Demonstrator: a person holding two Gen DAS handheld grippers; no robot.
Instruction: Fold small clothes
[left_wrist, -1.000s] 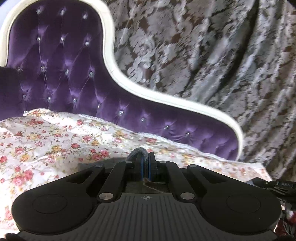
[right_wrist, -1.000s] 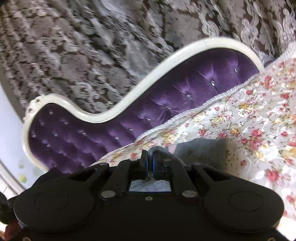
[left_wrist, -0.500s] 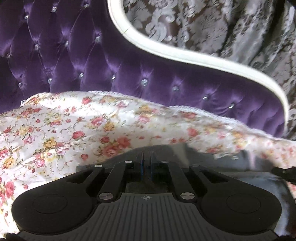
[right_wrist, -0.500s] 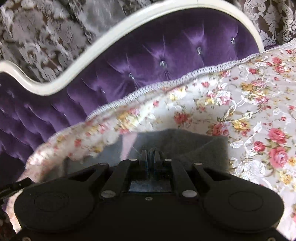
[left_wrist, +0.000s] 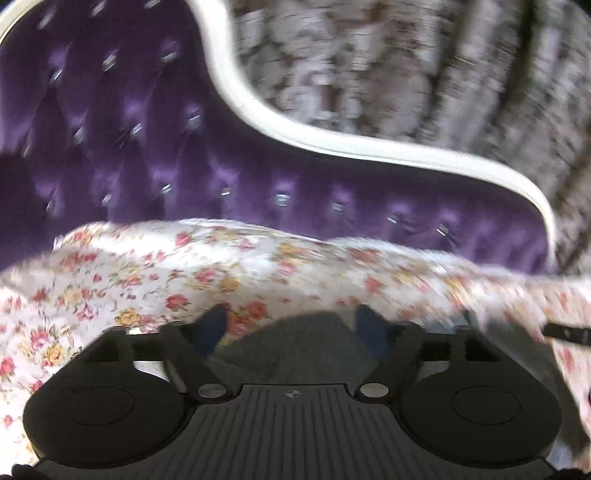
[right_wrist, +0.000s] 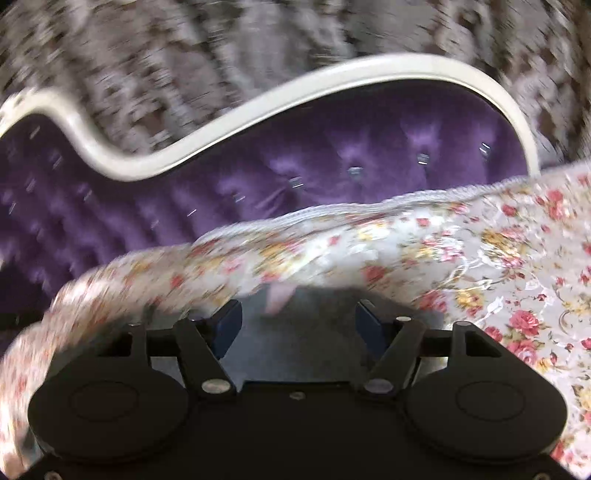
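A small grey garment (left_wrist: 291, 347) lies on the floral cover, right below my left gripper (left_wrist: 291, 325), whose blue-padded fingers (left_wrist: 212, 328) stand wide apart with nothing between them. In the right wrist view the same grey garment (right_wrist: 306, 332) lies under my right gripper (right_wrist: 299, 317), also open, with a pale pink patch (right_wrist: 279, 297) at the cloth's far edge. Most of the garment is hidden behind the gripper bodies. Both views are motion-blurred.
A floral cover (left_wrist: 147, 273) (right_wrist: 498, 258) spreads over a purple tufted sofa back (left_wrist: 147, 147) (right_wrist: 332, 166) with a white curved frame (left_wrist: 332, 144). A patterned grey-brown curtain (left_wrist: 406, 66) hangs behind. A dark object (left_wrist: 569, 332) pokes in at the right edge.
Both grippers were shut on the grey garment and lowered it to the floral cover; now both have opened and let it go. Both views are tilting upward.
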